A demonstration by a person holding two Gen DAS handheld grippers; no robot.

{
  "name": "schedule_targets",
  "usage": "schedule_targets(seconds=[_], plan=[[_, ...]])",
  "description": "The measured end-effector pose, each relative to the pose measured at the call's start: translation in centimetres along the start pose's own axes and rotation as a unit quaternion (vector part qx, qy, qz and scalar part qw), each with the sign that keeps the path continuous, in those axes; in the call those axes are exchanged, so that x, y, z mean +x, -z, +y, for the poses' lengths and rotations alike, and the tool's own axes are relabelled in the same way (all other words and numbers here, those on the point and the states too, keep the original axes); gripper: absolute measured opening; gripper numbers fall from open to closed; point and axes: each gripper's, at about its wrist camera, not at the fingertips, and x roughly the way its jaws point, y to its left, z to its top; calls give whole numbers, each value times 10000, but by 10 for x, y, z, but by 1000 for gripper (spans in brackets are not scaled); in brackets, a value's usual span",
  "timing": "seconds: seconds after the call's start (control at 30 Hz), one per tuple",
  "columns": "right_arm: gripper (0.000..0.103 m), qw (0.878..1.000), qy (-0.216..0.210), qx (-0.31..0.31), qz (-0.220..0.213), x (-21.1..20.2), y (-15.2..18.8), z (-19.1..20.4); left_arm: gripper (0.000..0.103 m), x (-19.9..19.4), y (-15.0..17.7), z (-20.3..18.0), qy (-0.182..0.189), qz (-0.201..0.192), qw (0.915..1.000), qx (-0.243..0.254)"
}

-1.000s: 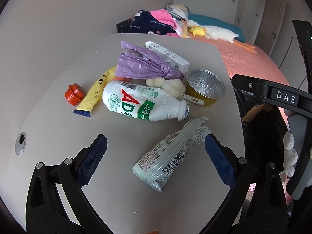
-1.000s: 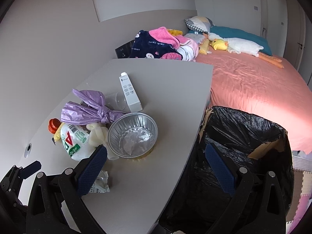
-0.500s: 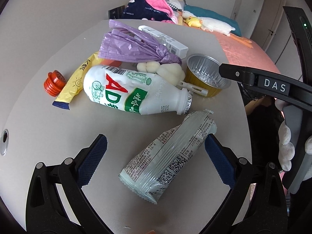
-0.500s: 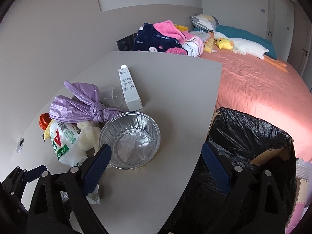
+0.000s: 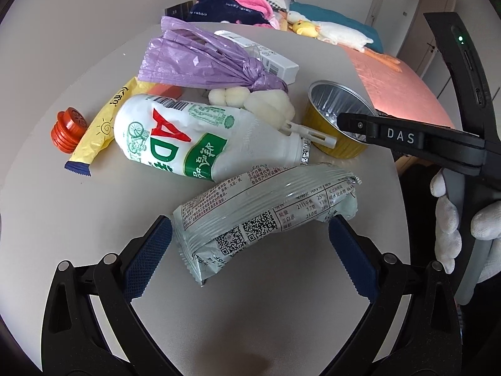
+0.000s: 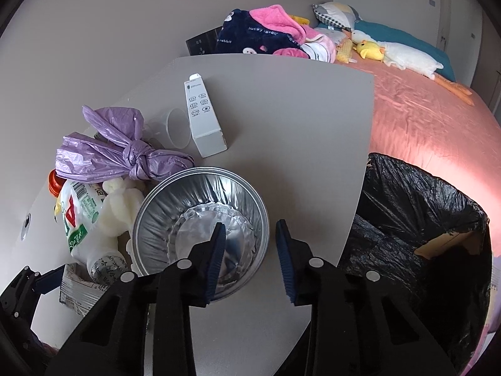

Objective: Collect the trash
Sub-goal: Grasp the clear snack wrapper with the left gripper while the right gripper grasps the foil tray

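In your left wrist view, your left claw stands wide open around the pale green snack wrapper; the wrapper lies slanted between the pads, near the left one, touching neither as far as you can see. A second ago the wrapper sat farther ahead and smaller; you have come down on it. At 12 o'clock the milk bottle lies on its side, just beyond the wrapper. The desk edge curves past at 3 o'clock.

In your right wrist view, your right claw is closing, its jaws straddling the near rim of the foil cup: left pad inside, right pad outside, not yet pressing. A second ago it gaped wide, higher above the cup. The black-lined bin opens at 3 o'clock, just past the desk edge; bare desk lies at 12 o'clock.
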Motion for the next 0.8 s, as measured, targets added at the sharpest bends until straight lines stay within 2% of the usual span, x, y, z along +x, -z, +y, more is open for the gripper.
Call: schedule_targets(seconds=[0.13,0.2,0.4,0.43,0.47,0.5,0.53,0.6,0.8], plan=[[17,10000,-63,-21,-2,0,1,0,97,-4,-5,0,-155,-118,9997,132],[17,9999,-101,-43,-1,-1,1,1,96,-5,-7,-2,-207,-167,9993,252],[16,9999,-151,-62,26,-2,2,1,78,-4,-12,-3,-284,-279,9978,528],[16,9999,-161,-44,35,-3,3,1,66,-5,-11,-3,-245,-284,9980,516],[15,9998,-170,-30,43,-3,3,0,59,-5,-10,-1,-145,-273,9985,456],[15,9999,-166,-22,43,-2,2,-1,33,-6,-10,1,-77,-266,9990,365],[14,9998,-182,-19,47,-3,2,-1,16,-5,-9,4,15,-221,9995,240],[12,9997,-217,-21,54,-4,2,-1,16,-6,-7,9,166,-207,9996,14],[9,9996,-259,-38,-41,-14,4,2,15,-17,-5,12,262,-343,9989,-160]])
